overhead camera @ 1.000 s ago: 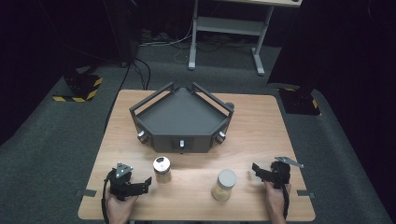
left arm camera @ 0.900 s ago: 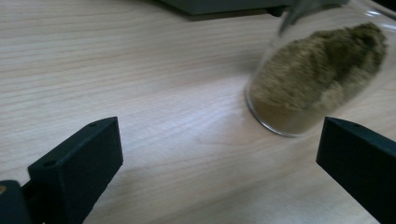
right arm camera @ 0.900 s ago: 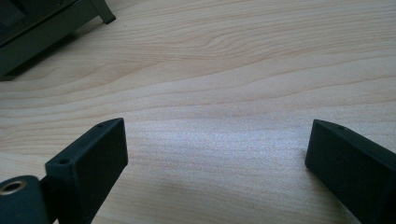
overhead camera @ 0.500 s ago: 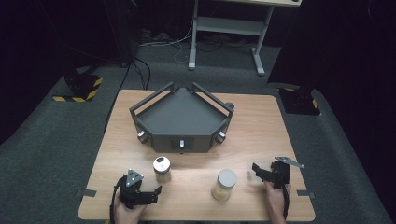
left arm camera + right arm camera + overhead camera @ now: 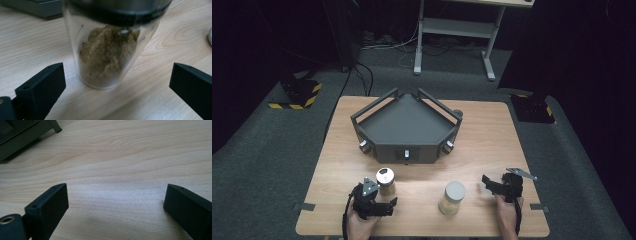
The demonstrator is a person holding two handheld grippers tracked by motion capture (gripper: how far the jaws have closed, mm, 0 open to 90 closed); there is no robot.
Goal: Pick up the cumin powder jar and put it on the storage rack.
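glass spice jar [image 5: 110, 47] stands between the open left hand-held gripper [image 5: 117, 82] jaws.

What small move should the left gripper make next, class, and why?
Probably ease the left gripper forward until its open jaws flank the clear glass jar of brown powder, then close. The jar stands upright on the pale wooden table, centred ahead of the jaws, not yet between them.

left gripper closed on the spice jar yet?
No: in the left gripper view the left gripper stands open, both jaws clear of the spice jar with bare table between.
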